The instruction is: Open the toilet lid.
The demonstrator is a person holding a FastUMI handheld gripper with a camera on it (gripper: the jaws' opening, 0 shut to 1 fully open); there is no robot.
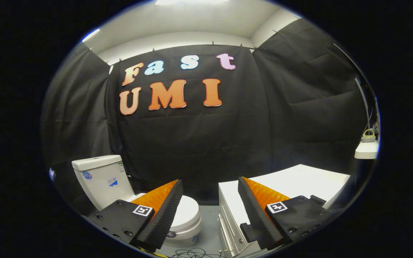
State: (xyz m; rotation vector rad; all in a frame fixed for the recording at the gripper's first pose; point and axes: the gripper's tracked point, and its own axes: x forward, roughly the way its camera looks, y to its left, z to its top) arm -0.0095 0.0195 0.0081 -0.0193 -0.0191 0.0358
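Risk is a wrong approach: tool (210, 211) is open and holds nothing, while toilet lid (186, 211), closed, lies behind its left finger; white desk (299, 179) at right may get bumped.

- The tongs (210, 204) are built of two wedge-shaped fingers (163, 215), each tapered to a point at the far end.
- The facing inner sides are covered with a finely ribbed, textured padding.
- Each finger is carried on a dark, matte, speckled mount studded with round screws.
- A small square black-and-white marker (142, 210) is fixed on top of each mount.
- A wide gap is left between the fingers, with nothing gripped.
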